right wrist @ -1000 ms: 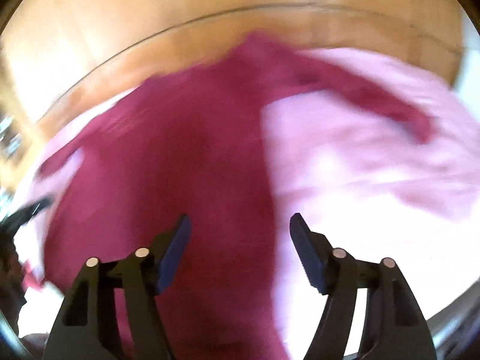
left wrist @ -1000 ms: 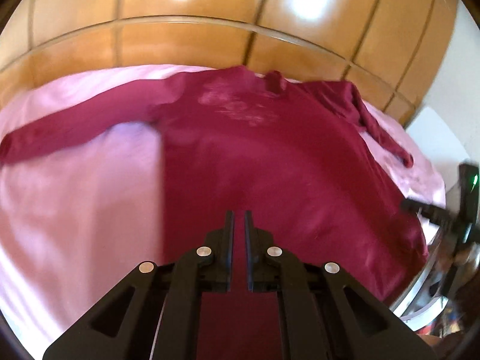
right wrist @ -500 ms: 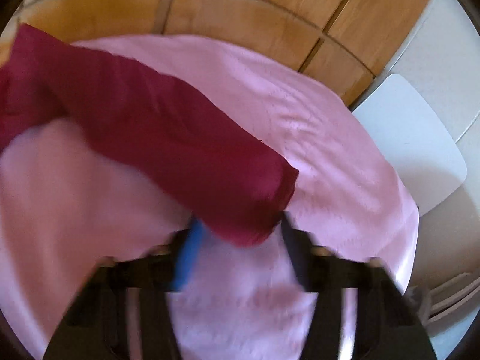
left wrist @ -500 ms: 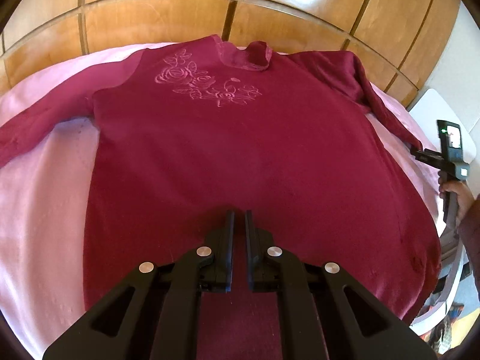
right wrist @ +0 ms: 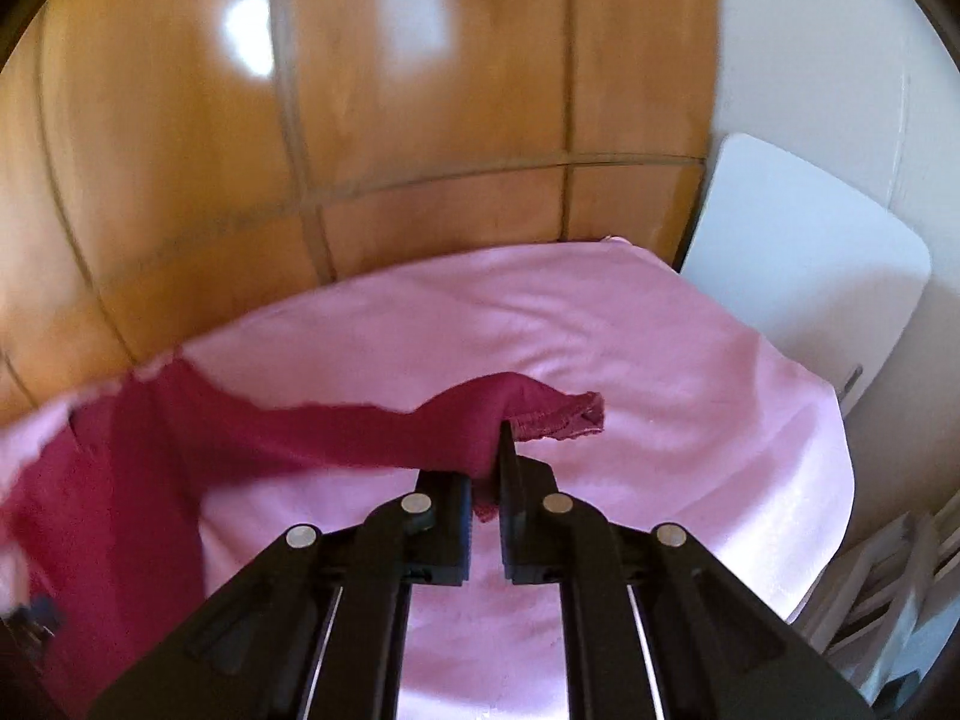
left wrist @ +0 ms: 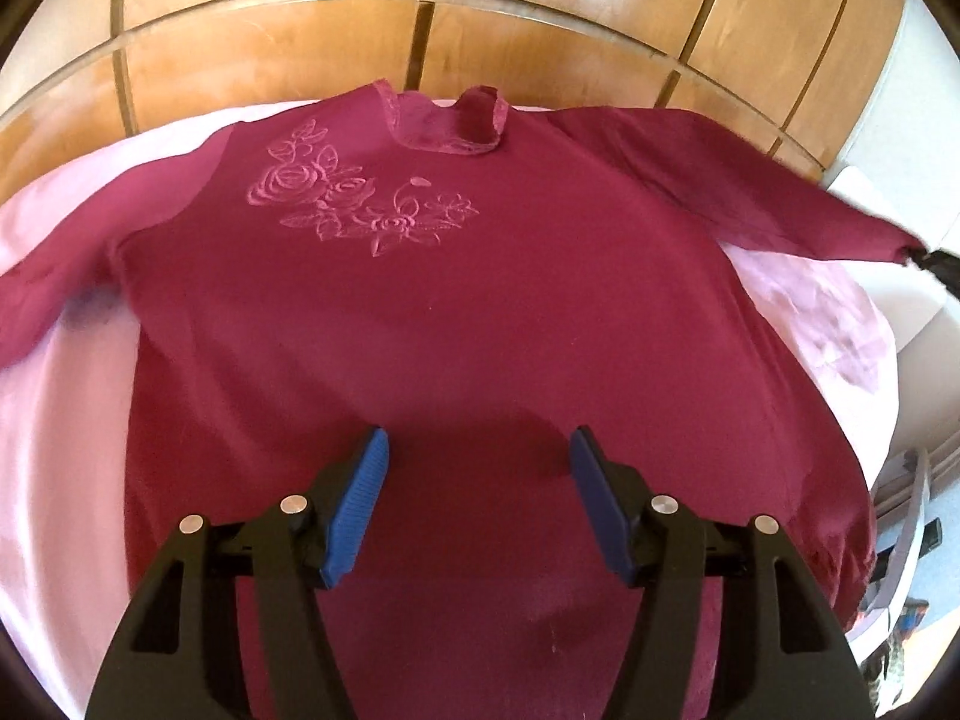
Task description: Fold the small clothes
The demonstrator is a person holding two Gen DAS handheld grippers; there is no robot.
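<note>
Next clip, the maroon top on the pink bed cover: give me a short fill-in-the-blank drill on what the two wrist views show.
1. The right gripper is shut on the ____ end of the maroon top.
2. The embroidery on the top shows ____.
3. The top lies on a ____ bed cover.
4. The left gripper has ____ between its pads.

Missing: sleeve; roses; pink; nothing
</note>
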